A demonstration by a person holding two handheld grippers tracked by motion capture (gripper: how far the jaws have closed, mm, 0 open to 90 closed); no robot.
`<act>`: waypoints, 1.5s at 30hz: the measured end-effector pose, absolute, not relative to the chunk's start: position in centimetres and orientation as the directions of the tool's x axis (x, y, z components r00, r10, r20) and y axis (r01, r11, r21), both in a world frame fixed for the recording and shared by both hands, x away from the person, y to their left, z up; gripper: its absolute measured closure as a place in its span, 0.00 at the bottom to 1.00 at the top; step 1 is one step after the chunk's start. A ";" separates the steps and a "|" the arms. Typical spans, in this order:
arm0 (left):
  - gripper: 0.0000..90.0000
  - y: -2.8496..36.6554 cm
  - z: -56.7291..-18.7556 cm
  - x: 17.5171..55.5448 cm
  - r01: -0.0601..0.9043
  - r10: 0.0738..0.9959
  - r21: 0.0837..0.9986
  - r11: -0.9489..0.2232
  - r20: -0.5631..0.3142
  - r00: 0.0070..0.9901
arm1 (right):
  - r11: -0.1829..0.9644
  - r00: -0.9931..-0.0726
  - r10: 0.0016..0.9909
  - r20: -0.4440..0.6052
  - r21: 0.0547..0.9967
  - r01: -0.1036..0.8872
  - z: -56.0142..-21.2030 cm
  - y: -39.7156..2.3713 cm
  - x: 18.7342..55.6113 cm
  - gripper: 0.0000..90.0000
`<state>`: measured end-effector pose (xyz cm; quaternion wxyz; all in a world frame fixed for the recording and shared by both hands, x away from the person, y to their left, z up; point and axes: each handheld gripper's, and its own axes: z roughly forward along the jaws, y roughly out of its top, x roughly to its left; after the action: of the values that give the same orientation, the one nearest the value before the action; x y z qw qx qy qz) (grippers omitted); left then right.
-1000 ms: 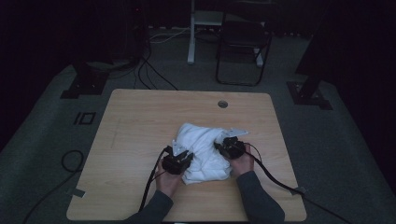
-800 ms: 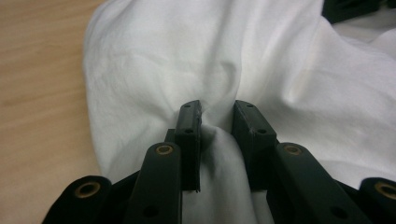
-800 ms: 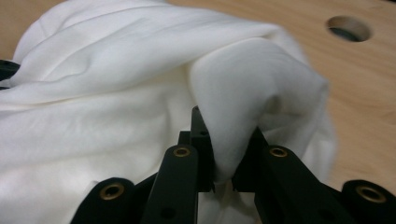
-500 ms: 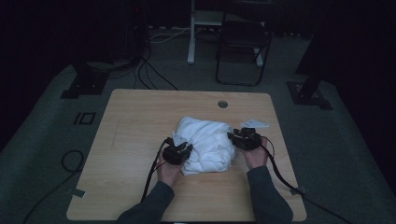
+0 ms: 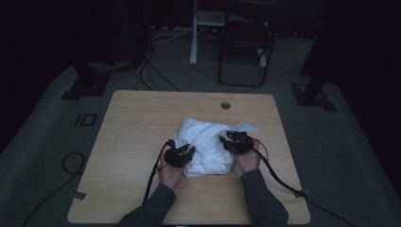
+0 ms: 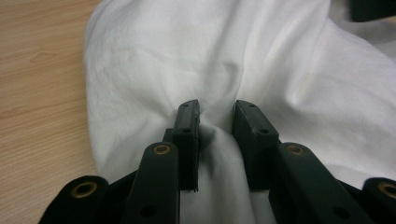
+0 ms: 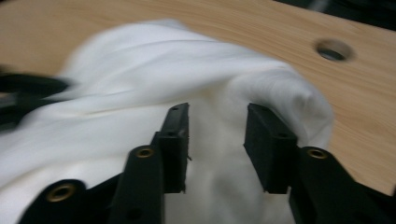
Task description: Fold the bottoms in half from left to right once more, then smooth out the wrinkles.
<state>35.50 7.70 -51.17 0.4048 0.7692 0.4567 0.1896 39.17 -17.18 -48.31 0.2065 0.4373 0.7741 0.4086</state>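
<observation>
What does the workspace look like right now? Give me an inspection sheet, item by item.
Surface: light wooden table with a round cable hole.
Job's things: bunched white cloth near the table's middle.
Clutter: nothing seen.
Grippers: left gripper pinches a fold of the cloth; right gripper open, jaws just opened, cloth loose between them.
Cables: black cable trails from each gripper.
Surroundings: dark room, chair, floor cables.
</observation>
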 end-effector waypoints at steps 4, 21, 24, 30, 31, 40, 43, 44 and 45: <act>0.79 7.8 -51.2 35.5 0.549 0.855 0.797 -0.253 -0.081 0.512 | 0.206 -0.458 0.887 0.056 0.840 0.502 -48.0 -17.8 38.9 0.60; 0.80 7.4 -51.4 35.2 0.530 0.859 0.801 -0.279 -0.038 0.511 | 0.235 -0.453 0.892 0.010 0.844 0.482 -46.7 -20.9 38.9 0.97; 0.80 7.2 -51.4 35.0 0.528 0.855 0.800 -0.285 -0.037 0.518 | 0.168 -0.415 0.908 0.052 0.862 0.477 -45.8 -23.0 38.5 0.97; 0.80 7.2 -51.4 34.9 0.526 0.853 0.804 -0.277 -0.045 0.519 | 0.217 -0.397 0.918 0.006 0.829 0.515 -46.0 -23.0 37.9 0.80; 0.80 7.3 -51.4 34.8 0.533 0.855 0.803 -0.266 -0.059 0.516 | 0.216 -0.397 0.918 0.004 0.834 0.508 -46.0 -22.8 37.5 0.75; 0.74 7.9 -50.7 34.4 0.549 0.837 0.804 -0.230 -0.124 0.533 | 0.247 -0.612 0.783 0.112 0.847 0.471 -47.1 -18.8 33.6 0.57; 0.71 8.1 -50.5 34.3 0.547 0.834 0.806 -0.224 -0.131 0.536 | 0.326 -0.641 0.762 0.089 0.803 0.499 -48.5 -17.6 33.6 0.58; 0.70 8.1 -50.4 34.3 0.544 0.832 0.807 -0.230 -0.128 0.540 | 0.342 -0.643 0.761 0.090 0.785 0.516 -49.0 -17.4 33.6 0.68; 0.69 8.1 -50.4 34.2 0.543 0.830 0.809 -0.226 -0.132 0.542 | 0.356 -0.646 0.759 0.085 0.777 0.520 -49.3 -17.4 33.5 0.83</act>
<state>34.22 8.13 -50.37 0.4308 0.7650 0.4489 0.1665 33.48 -17.36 -49.30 0.1462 0.3946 0.8102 0.4081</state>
